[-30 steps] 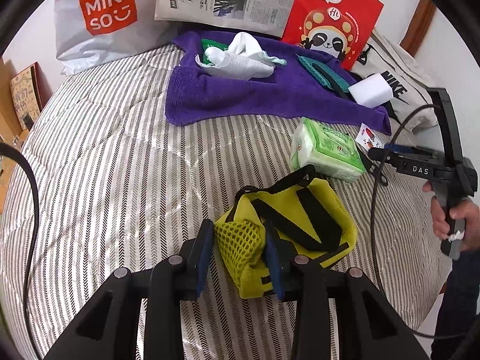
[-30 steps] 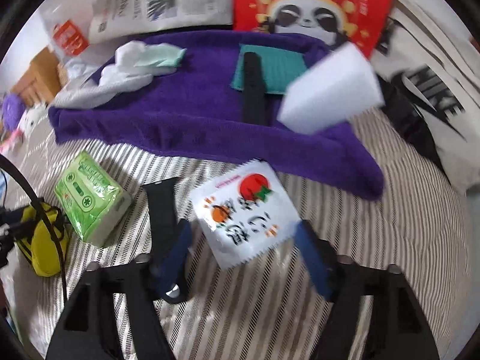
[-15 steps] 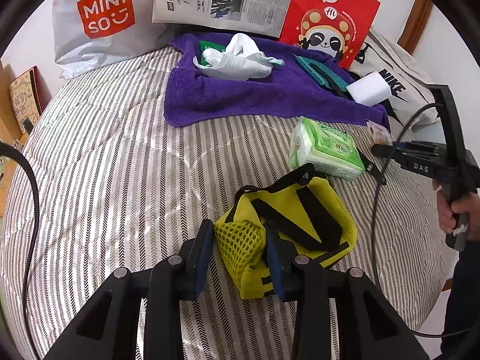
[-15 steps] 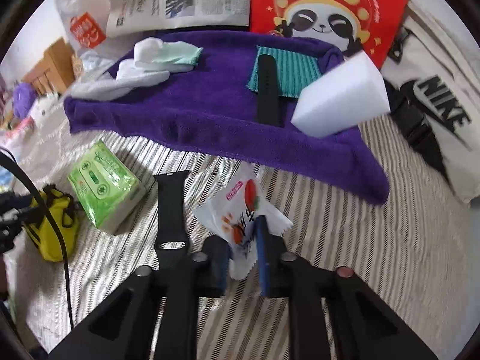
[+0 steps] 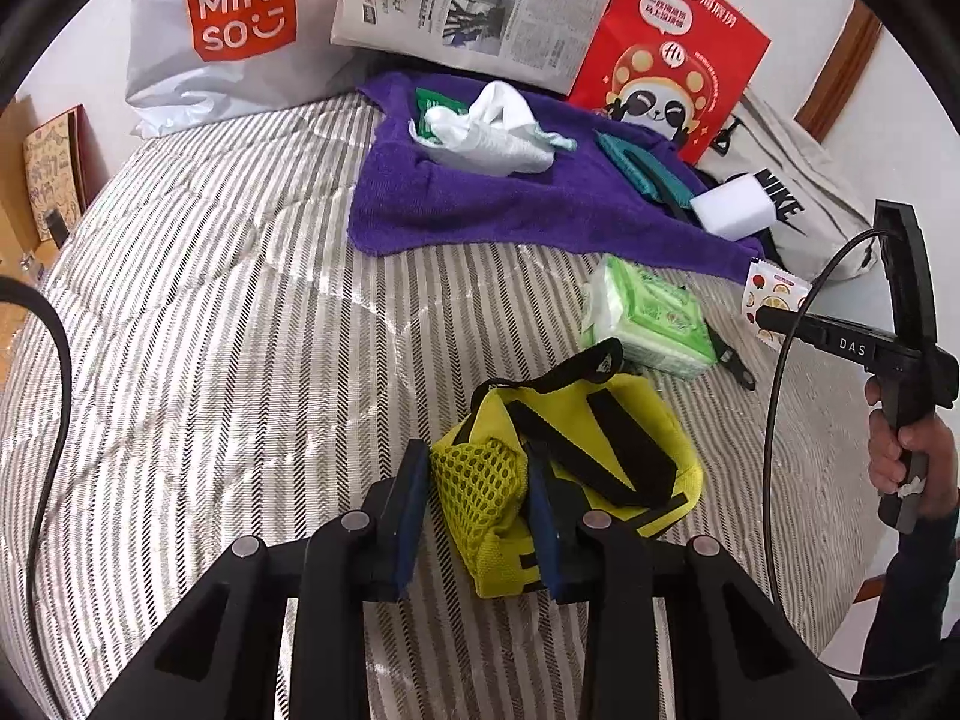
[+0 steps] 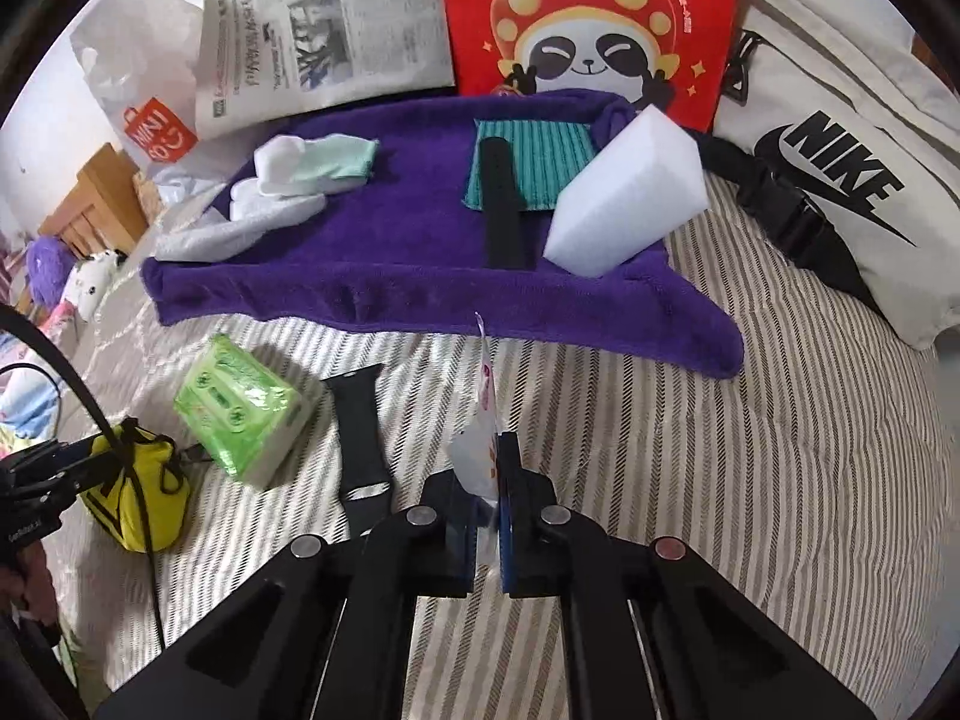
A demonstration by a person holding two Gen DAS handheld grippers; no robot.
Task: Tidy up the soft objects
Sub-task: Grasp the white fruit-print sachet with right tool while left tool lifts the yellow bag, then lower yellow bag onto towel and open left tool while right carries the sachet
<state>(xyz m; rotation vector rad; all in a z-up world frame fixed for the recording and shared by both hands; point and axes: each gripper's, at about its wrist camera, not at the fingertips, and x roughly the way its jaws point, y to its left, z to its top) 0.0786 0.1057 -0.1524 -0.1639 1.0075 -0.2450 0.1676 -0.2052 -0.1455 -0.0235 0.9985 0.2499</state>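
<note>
Bed [image 5: 198,324] with a striped grey-and-white cover, white wall behind; it carries everything listed.

Far edge of the bed: white MINISO bag [image 5: 222,30], newspaper [image 5: 474,0], red panda bag [image 5: 672,54], and a white NIKE bag [image 6: 840,180] toward the far right corner.

Purple towel [image 5: 510,210], spread just in front of those bags. On it: white socks [image 5: 492,132] at its left part, a teal cloth [image 6: 531,162] with a black strap [image 6: 504,210] lying across it, and a white sponge block [image 6: 624,198] at its right end.

Green tissue pack [image 5: 648,318], on the cover near the towel's front edge. A second black strap [image 6: 360,432] lies just beside it.

Yellow mesh bag [image 5: 570,462], near the front edge of the bed. Left tool [image 5: 474,516]: pads pressed on the bag's netted end, gripping it.

Small printed sachet [image 6: 483,420], lifted clear of the cover in front of the towel. Right tool [image 6: 486,516]: jaws have just closed, pinching the sachet by its lower edge, packet seen edge-on. A hand [image 5: 912,456] holds this tool's grip at the bed's right side.
</note>
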